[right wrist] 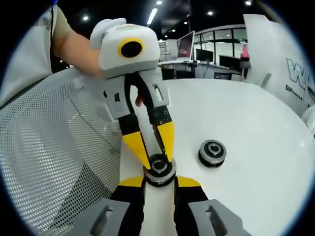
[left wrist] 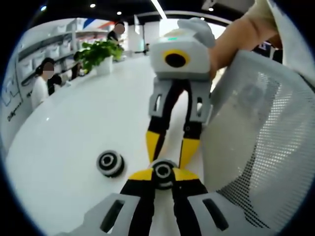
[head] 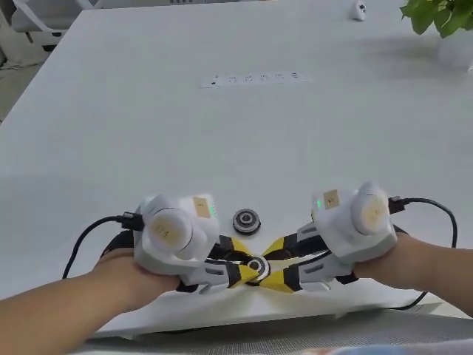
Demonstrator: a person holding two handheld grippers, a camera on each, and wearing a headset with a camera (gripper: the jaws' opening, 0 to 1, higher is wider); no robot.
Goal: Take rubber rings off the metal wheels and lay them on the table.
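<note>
The held wheel (head: 257, 268) sits by the desk's (head: 222, 133) near edge, flat, its hole pointing up. Being round, it has no long side. The left gripper (head: 238, 272) and right gripper (head: 277, 271) both squeeze it. Its black ring (right wrist: 173, 170) looks still on, like the second wheel (head: 247, 220) just behind. Nearly all the work seems left.

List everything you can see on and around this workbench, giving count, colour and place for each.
table: one, white, beneath everything.
held wheel: one, metal with dark ring, pinched between both claws at the near edge.
loose wheel: one, metal with dark ring, lying on the table just beyond the claws.
power strip: one, white, far middle of the table.
plant: one, green, far right corner.
mesh panel: one, white, beside the claws.
left claw: one, white body, yellow-black jaws, shut on the held wheel.
right claw: one, same colours, gripping it from the opposite side.
</note>
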